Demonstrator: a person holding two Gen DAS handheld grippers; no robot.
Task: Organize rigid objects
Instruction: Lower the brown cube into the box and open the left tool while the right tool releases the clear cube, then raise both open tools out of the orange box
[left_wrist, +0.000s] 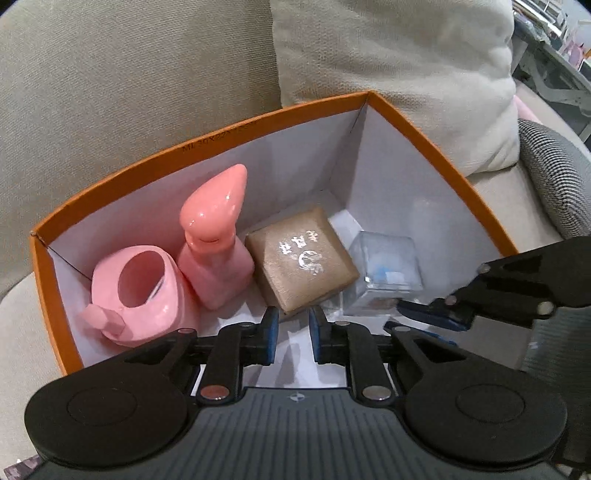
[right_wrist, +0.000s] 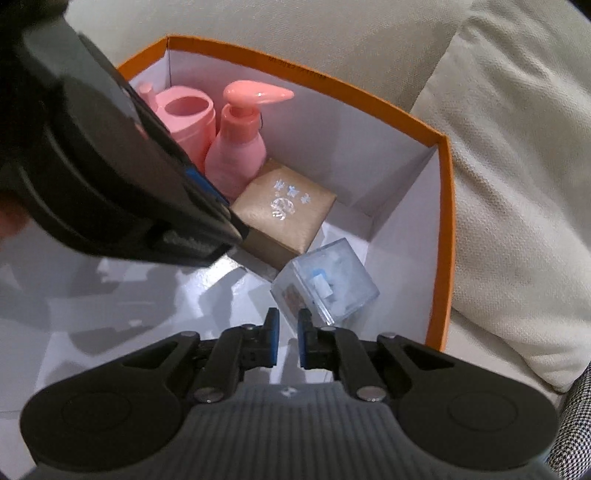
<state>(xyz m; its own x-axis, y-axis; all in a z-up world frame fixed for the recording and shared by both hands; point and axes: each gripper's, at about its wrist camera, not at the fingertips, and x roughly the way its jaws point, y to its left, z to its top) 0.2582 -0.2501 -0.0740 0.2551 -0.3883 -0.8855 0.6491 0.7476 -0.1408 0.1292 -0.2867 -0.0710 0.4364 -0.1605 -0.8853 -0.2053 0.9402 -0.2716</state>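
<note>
One orange box (left_wrist: 436, 147), white inside, sat on a beige sofa (left_wrist: 110, 92) ahead of both tongs, with one pale cushion (left_wrist: 406, 66) beyond its far wall. Four rigid things lay within it, counted from largest down: one pink pump bottle (left_wrist: 218, 254) ahead and left of the left gripper (left_wrist: 293, 332); one pink cup (left_wrist: 144, 291) further left of it, mouth upward; one tan gift box (left_wrist: 301, 262) with a silver print, straight ahead of the left tips and apparently just short of touching them; and one clear plastic cube (right_wrist: 325, 284) just ahead and right of the right gripper (right_wrist: 288, 336).

Both tongs stood narrowly parted and held nothing. The right tool's tips showed in the left view beside the cube's near corner.

The step in hand seemed to be tidying the pieces already in the box, since the tan box and the cube both lay askew to the walls. The next move probably called for wider jaws, as neither gap would admit the tan box or the cube, or else a nudge with closed tips to square them up.
</note>
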